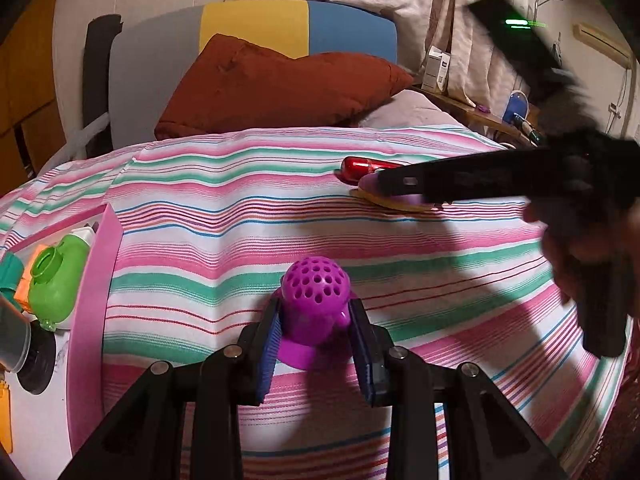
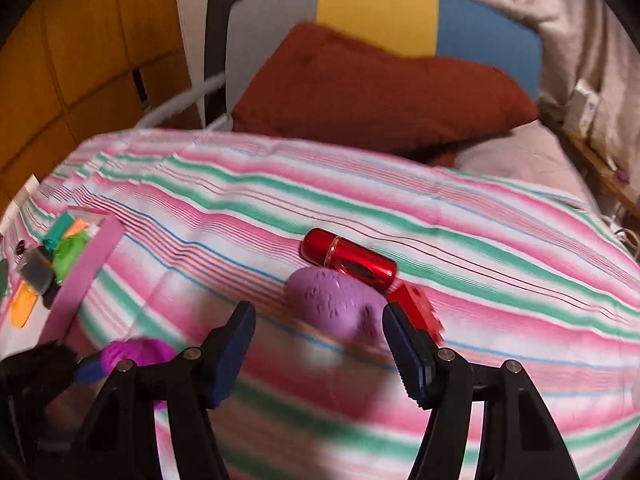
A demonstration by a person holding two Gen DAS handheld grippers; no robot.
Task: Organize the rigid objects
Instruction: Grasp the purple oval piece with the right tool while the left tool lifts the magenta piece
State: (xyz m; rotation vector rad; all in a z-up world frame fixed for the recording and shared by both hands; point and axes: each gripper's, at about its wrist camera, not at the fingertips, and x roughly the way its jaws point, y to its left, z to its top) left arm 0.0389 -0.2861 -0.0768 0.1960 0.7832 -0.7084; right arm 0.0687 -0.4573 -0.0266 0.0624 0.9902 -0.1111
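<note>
While both hands work over a striped bed: two grippers, mine, seen along their fingers.
Left gripper [image 1: 314,330]: blue ribbed pads clamp a purple plastic dome [image 1: 314,286], round and pierced with many small holes, flared at its base.
Right gripper [image 2: 318,350]: fingers stand wide with nothing gripped; a lilac oval piece [image 2: 334,300] with a pebbled top lies on the cover just ahead of them.
Beside the lilac piece: a glossy red metallic cylinder [image 2: 348,260] touches its far side; a red blocky piece [image 2: 416,306] sits by my right fingertip.
Bedcover [image 1: 240,208]: soft woven cloth, pink, green and white stripes, lightly rumpled, mostly open between the two grippers.
Pink tray [image 1: 94,280]: straight raised wall at the cover's left edge, holding a green plastic container [image 1: 56,276] and other small pieces.
Far edge: rust cushion [image 1: 272,84].
</note>
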